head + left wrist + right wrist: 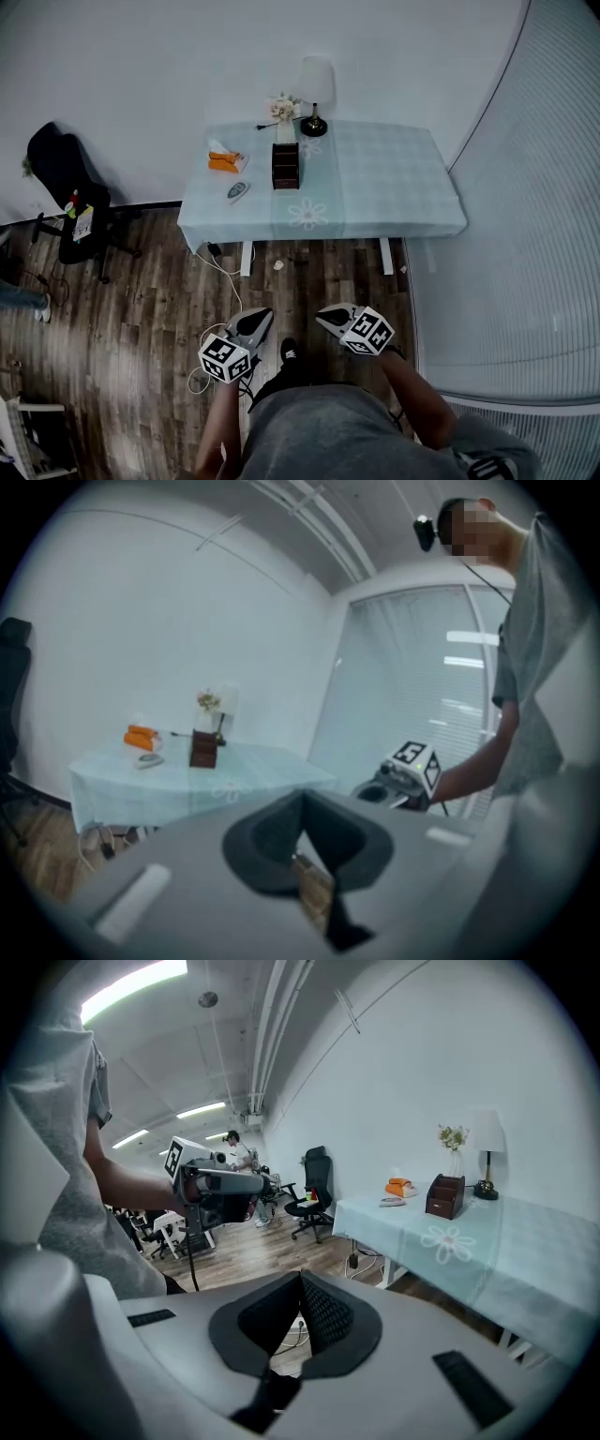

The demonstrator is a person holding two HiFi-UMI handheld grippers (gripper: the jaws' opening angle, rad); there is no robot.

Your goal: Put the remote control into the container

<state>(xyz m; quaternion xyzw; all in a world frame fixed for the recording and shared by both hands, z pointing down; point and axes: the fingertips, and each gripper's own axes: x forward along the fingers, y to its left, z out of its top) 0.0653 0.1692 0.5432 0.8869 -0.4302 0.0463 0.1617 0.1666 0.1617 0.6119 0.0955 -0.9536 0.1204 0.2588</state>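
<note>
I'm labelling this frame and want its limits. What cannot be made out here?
Remote: too small in the head view to read its buttons or facing.
Container: its inside is too small and far in every view.
Orange thing: too small to identify.
Table: its right end is cut off by the right gripper view's edge.

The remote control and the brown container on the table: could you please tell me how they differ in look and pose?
The remote control is pale and flat, lying down; the container is dark brown and boxy, standing upright. The remote control is low, the container clearly taller. Both rest on the table, apart, the remote control left of the container in the head view.
</note>
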